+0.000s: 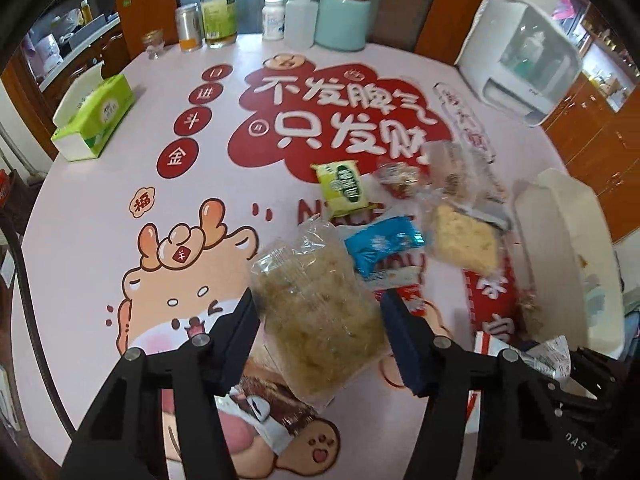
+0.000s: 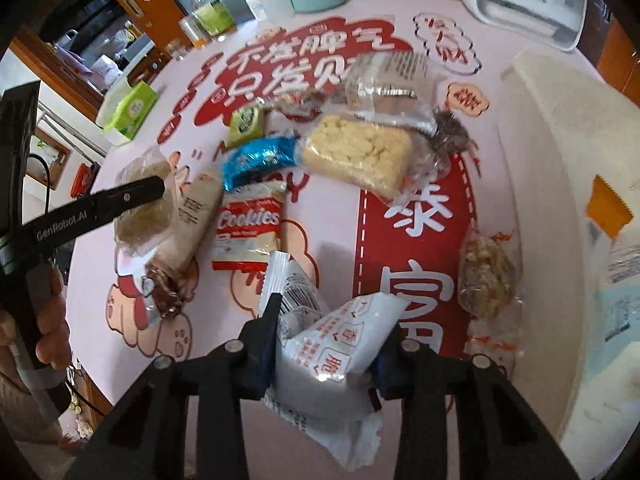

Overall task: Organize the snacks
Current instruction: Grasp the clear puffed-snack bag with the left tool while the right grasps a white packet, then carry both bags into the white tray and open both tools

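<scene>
Gripping a clear packet of pale crumbly snack (image 1: 316, 312), my left gripper (image 1: 320, 320) had both fingers pressed on its sides and held it off the table (image 1: 100, 208), above the cartoon print toward the near edge. My right gripper (image 2: 324, 344) was clamped on a white sachet with red characters (image 2: 332, 356), likewise raised over the near edge. Both sets of jaws stood partly apart, stopped by the packets between them. Loose snacks lay across the middle of the table: a green-and-yellow packet (image 1: 343, 187), a blue wrapper (image 1: 380, 246) just beside it, a red-and-white Cookies bag (image 2: 250, 228), and a clear bag of pale yellow puffed pieces (image 2: 360, 156) toward the right edge. A small red wrapper (image 1: 400, 178) sat near the green one, too blurred for me to read. A white box (image 2: 560, 184) stood at the table's right edge, with a clear-wrapped nut cluster (image 2: 486, 276) beside its wall. Along the far edge I saw a green tissue box (image 1: 94, 120), a glass bottle (image 1: 218, 8), a can (image 1: 188, 28) and a mint-coloured canister (image 1: 346, 20).
</scene>
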`<state>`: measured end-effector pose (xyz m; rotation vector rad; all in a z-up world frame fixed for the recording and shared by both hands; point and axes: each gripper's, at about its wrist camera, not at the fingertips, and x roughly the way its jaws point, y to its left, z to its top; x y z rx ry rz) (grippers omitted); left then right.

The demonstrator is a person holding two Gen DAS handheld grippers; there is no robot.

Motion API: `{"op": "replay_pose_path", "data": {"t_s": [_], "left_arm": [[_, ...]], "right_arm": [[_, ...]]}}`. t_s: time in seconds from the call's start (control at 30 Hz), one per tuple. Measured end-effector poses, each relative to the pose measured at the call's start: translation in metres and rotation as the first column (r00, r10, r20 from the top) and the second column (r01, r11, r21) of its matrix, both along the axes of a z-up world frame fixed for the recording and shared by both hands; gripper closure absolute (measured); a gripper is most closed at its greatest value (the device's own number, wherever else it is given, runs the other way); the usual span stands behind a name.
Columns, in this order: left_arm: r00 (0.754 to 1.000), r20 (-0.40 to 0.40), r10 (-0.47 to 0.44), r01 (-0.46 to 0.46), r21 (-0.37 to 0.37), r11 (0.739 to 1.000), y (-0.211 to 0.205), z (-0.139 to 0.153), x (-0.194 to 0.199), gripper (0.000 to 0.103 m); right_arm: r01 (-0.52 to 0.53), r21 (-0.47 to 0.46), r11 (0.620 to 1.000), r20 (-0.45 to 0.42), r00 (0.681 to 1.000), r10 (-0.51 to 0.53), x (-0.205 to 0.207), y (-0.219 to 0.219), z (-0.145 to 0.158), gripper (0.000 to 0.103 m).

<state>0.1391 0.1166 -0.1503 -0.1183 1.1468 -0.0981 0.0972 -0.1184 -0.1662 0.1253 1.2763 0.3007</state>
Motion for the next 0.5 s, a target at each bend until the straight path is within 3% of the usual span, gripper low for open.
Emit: {"op": "replay_pose_path", "data": {"t_s": [0.3, 0.5], "left_arm": [[0.996, 0.077, -0.054, 0.057, -0.039, 0.998, -0.033, 0.055, -0.039, 0.044], [0.983, 0.132, -0.129, 0.137, -0.056, 0.989, -0.088, 0.091, -0.061, 0.044]], "right_arm": [[0.005, 0.035, 0.999, 0.133, 0.991, -0.010, -0.021, -0.016, 0.059, 0.065], [0.028, 0.024, 0.999, 0.249, 0.968, -0.033, -0.044, -0.043, 0.103, 0.065]]}}
